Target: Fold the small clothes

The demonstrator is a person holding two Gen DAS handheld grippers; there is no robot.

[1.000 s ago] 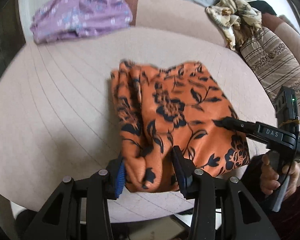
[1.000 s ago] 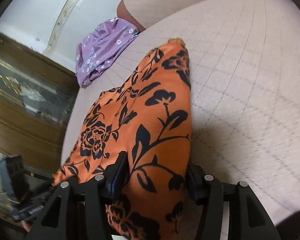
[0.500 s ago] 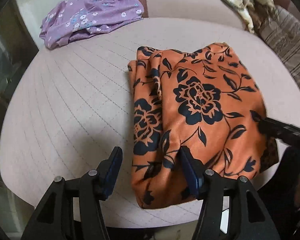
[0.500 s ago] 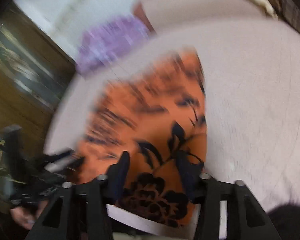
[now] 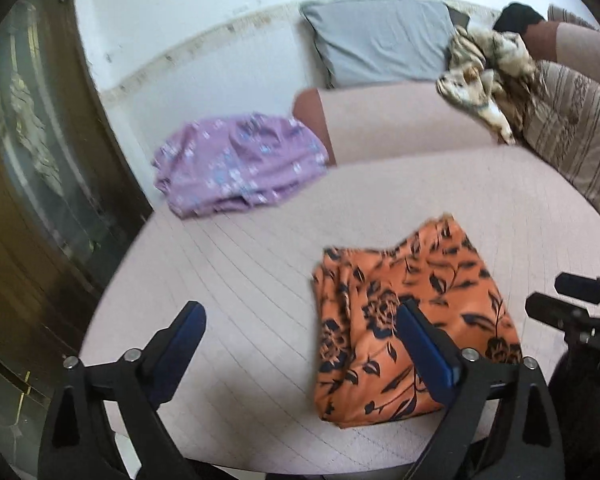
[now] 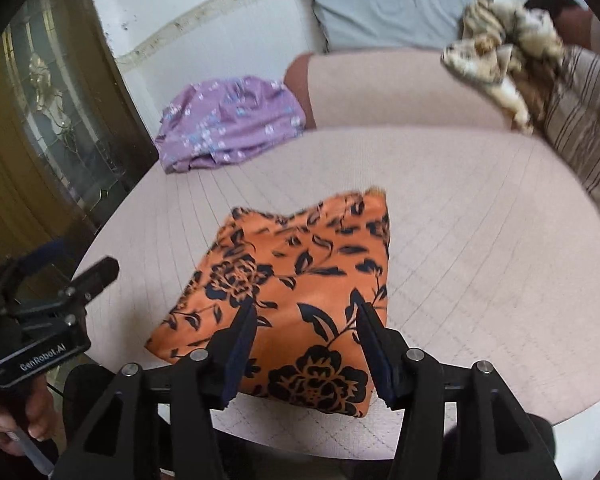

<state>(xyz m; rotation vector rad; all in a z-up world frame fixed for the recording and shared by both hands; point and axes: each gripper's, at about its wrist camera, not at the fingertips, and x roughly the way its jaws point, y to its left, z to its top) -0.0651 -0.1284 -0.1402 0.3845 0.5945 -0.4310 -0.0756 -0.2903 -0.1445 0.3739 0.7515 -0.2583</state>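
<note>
Orange cloth folded on tabletop; left hand-held gripper just opened wide, right hand-held gripper half-open, both empty; lift straight off.

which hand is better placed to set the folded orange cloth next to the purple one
Probably the left. The purple cloth lies far left, on the left gripper's side, whose jaws have just opened wide. The right gripper hangs over the orange cloth's near right corner, farther away.

Cloth, quilted fabric and matt plastic

The orange garment is seen as smooth, faintly sheeny printed cloth; the pink surface is covered in matt quilted fabric. The purple garment is soft flowered cloth. The left gripper is made of matt black plastic with metal screws.
</note>
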